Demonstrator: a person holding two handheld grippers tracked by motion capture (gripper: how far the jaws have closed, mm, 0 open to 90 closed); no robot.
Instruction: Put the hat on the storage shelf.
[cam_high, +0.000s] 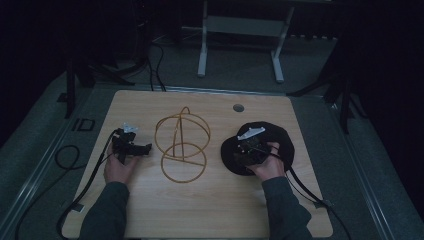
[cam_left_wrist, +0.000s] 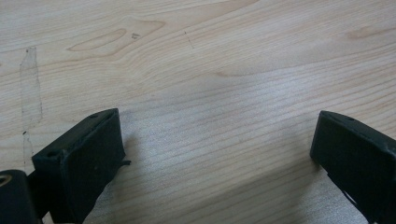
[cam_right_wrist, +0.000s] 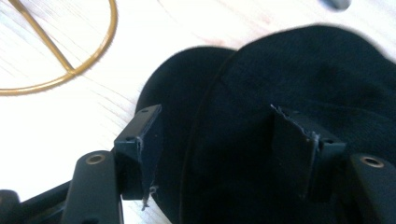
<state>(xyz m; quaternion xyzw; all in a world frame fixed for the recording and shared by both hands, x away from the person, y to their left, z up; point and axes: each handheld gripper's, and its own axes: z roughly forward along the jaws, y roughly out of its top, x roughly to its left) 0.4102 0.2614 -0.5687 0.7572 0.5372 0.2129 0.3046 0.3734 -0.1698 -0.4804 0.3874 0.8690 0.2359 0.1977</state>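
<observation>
Hand-held gripper in the person's left hand (cam_high: 131, 145) rests low over the left part of the pale wooden table (cam_high: 150, 210), its jaws spread wide with only bare wood grain between them, as the left gripper view shows (cam_left_wrist: 217, 149). At the right, the right hand-held gripper (cam_high: 250, 147) sits over a black fabric hat (cam_high: 280, 137) that lies on the table; in the right gripper view (cam_right_wrist: 219, 140) its jaws stand apart, one at the hat's brim edge and one over the dark crown, with fabric between them but not pinched. Both forearms, in dark sleeves (cam_high: 107, 212), come in from the near edge, and black cables (cam_high: 85, 185) trail off the table's near corners. Between the two grippers, at mid-table, stands a gold wire stand (cam_high: 181, 145) made of rings and a cross bar. Farther off, a small round hole (cam_high: 238, 107) marks the table's far side, and a grey metal frame (cam_high: 240, 30) stands on the dim floor beyond.
</observation>
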